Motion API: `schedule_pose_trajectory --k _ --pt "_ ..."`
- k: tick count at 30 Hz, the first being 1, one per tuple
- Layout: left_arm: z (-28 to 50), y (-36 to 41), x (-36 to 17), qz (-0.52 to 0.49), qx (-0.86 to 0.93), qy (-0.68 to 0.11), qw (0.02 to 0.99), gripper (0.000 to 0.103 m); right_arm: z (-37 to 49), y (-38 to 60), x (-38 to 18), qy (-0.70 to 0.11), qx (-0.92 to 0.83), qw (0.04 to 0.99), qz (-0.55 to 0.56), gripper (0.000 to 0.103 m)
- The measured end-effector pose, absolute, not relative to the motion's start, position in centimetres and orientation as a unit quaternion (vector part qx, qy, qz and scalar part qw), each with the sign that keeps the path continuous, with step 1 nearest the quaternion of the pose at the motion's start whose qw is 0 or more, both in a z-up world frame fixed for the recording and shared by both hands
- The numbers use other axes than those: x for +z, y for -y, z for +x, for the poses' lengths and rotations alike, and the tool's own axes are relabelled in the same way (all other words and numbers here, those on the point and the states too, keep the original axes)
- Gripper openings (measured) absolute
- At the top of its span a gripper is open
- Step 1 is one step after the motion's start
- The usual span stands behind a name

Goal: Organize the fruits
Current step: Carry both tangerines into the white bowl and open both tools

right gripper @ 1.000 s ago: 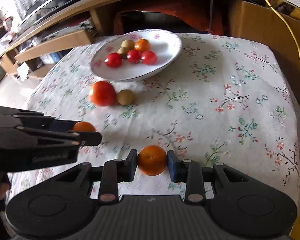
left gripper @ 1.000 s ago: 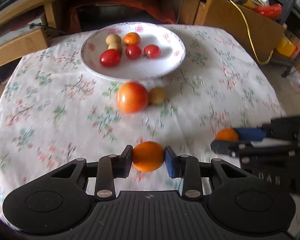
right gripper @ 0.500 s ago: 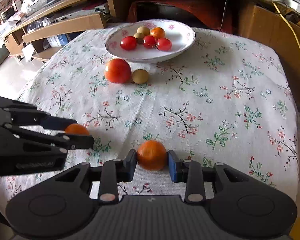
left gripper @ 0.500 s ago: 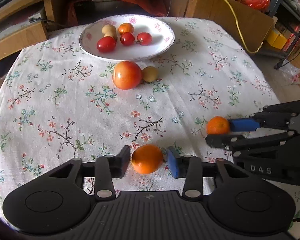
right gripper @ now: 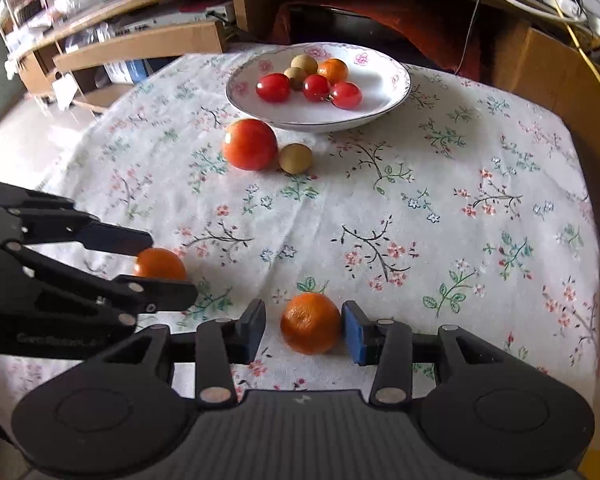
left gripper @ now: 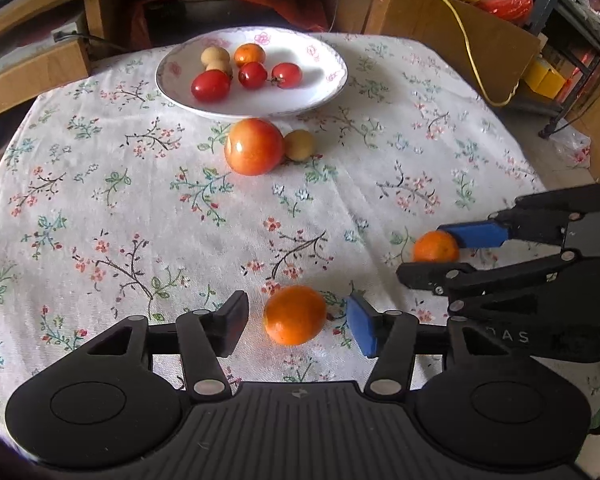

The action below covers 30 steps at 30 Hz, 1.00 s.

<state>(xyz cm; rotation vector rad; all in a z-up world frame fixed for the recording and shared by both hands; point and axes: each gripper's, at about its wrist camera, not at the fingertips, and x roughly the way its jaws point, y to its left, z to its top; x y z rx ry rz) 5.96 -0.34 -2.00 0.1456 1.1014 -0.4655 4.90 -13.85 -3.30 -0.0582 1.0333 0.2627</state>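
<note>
Two small oranges sit on the flowery tablecloth (left gripper: 148,200), one between the fingers of each of my grippers. My left gripper (left gripper: 298,322) is opening, and its orange (left gripper: 295,314) rests on the cloth in the gap, with space on both sides. My right gripper (right gripper: 304,330) is opening too. Its orange (right gripper: 310,323) lies on the cloth between the fingers; the blue pad on the right looks very close to it, and I cannot tell if it touches. The black pad on the left is clear of it.

Far from me is a white plate (left gripper: 320,92) with pink flowers on its rim. Inside it are three little red tomatoes (left gripper: 253,75), two small tan round fruits (left gripper: 215,56) and one small orange (left gripper: 249,54). Just near the plate's front edge, on the cloth, a big tomato (left gripper: 254,146) sits with another tan fruit (left gripper: 299,145) right beside it on the right, touching or almost touching.
</note>
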Motion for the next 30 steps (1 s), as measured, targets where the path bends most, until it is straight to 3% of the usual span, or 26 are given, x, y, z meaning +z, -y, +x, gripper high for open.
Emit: schedule_pose_trajectory --k 2,3,6,22,30 --pt "5.7 0.5 -2.3 0.079 -0.224 -0.514 0.824 0.058 4.7 13.8 -3.5 -0.491 0.124 0.862 -0.036 0.032" --pt "5.6 0.5 -2.3 0.085 -0.223 -0.514 0.824 0.054 4.6 13.9 -3.5 -0.492 0.123 0.861 -0.037 0.025" --pt "5.7 0.4 -2.2 0.08 -0.215 -0.518 0.824 0.042 4.6 14.2 -3.4 -0.494 0.114 0.862 -0.026 0.024" --pt "5.0 0.8 -1.7 0.107 -0.201 -0.515 0.826 0.041 3.3 14.3 0.2 -0.483 0.082 0.872 -0.027 0.024" --pt "8.7 -0.3 1.6 0.039 -0.199 -0.491 0.847 0.041 7.8 14.8 1.7 -0.459 0.103 0.882 -0.022 0.024"
